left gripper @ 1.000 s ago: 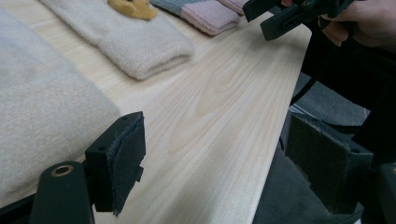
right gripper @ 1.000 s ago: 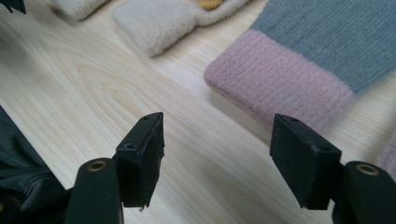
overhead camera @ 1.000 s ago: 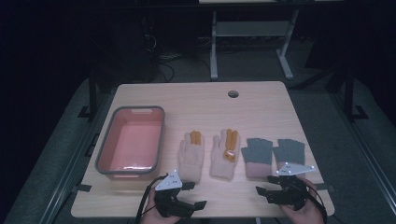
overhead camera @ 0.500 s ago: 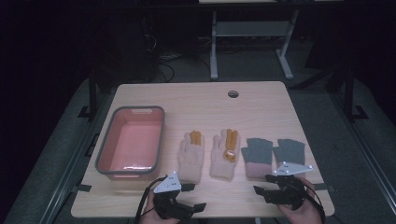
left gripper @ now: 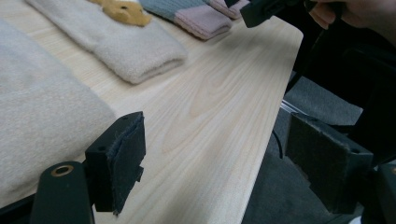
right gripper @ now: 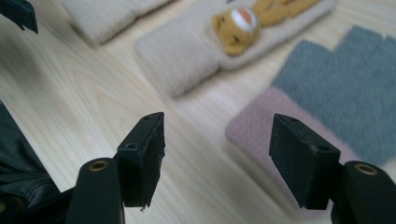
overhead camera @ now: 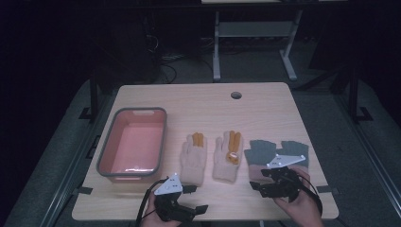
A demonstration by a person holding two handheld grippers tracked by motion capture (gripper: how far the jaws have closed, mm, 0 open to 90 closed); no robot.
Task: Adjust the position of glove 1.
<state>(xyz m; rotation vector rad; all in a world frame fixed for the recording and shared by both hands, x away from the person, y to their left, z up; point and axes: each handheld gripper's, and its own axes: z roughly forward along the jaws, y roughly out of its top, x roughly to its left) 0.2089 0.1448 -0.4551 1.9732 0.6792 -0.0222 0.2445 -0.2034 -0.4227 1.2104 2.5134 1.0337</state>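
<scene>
Two beige gloves with orange fingers (overhead camera: 194, 161) (overhead camera: 227, 158) lie flat side by side at the table's front centre. The right one carries a small orange bear face (right gripper: 233, 28). A pair of grey gloves with pink cuffs (overhead camera: 276, 153) lies to their right. My left gripper (overhead camera: 196, 198) hovers open at the front edge, just off the left beige glove's cuff (left gripper: 42, 116). My right gripper (overhead camera: 259, 179) is open too, over the pink cuff (right gripper: 261, 126) of the nearer grey glove. Nothing sits between either pair of jaws.
A pink tub with a grey rim (overhead camera: 163, 137) stands empty at the table's left. A round cable hole (overhead camera: 236, 95) is near the far edge. Bare wood (left gripper: 219, 107) runs along the front between the grippers. Desk legs and cables stand on the dark floor behind.
My right gripper has edged slightly forward and left, toward the grey glove's pink cuff. The left gripper and the gloves have stayed put.
</scene>
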